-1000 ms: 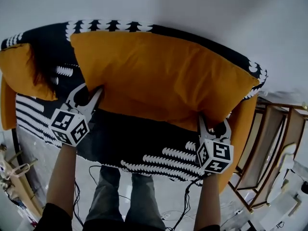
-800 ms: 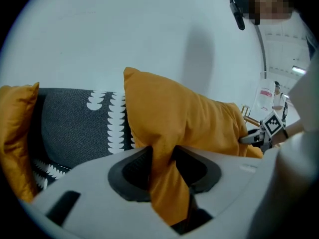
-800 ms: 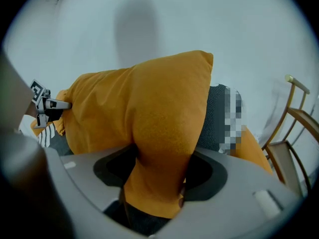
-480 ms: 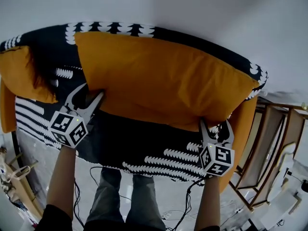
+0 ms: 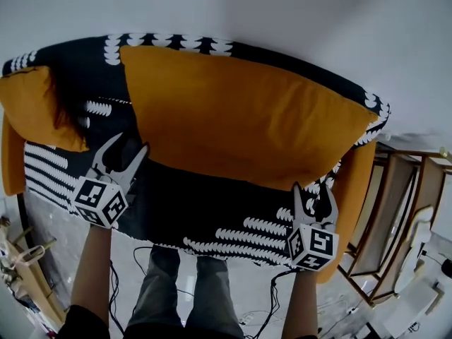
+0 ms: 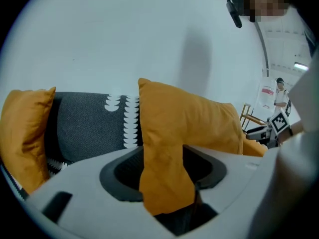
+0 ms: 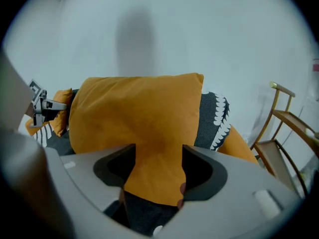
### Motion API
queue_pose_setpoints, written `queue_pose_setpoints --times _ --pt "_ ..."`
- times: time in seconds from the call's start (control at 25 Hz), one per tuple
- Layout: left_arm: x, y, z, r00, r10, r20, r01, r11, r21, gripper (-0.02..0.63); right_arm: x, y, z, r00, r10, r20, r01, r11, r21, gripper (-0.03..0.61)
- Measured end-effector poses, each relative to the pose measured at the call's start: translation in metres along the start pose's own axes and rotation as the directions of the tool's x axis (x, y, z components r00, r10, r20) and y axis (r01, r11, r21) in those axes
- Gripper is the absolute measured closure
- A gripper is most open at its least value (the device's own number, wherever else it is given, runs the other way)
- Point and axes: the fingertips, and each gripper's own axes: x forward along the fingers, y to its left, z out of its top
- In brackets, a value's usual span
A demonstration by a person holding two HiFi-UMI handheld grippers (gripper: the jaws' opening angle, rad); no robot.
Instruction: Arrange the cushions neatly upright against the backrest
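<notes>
Drawing back, left gripper and right gripper are leaving the large cushion upright ahead. Both jaws are apart, the left's just opening and the right's narrowing. The small cushion, off to the left gripper's left, is likely waiting next.

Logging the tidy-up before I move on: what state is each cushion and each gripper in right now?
large orange cushion, upright, leaning on the backrest.
small orange cushion, upright in the sofa's left corner.
left gripper, open, jaws have just been opening; cushion corner in the gap, not pinched.
right gripper, open, jaws have just been closing; cushion corner in the gap, not pinched.
</notes>
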Motion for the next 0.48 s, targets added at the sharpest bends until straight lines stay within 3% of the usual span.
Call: queue_pose_setpoints --times 0.12,0.32,0.48 --pt "-0.012 0.002 0.010 0.999 0.010 0.033 -0.010 1.000 -0.016 0.392 -0.014 0.008 0.012 0.998 -0.038 0.044 0.037 0.999 0.012 0.350" --pt "-0.034 -0.010 0.019 0.998 0.002 0.057 -0.002 1.000 0.007 0.444 -0.039 0.026 0.018 0.997 -0.043 0.063 0.043 0.999 -0.002 0.404" --pt "-0.053 -0.019 0.020 0.998 -0.009 0.055 0.008 1.000 0.019 0.487 -0.058 0.044 0.019 0.997 -0.022 0.071 0.017 0.998 0.067 0.463"
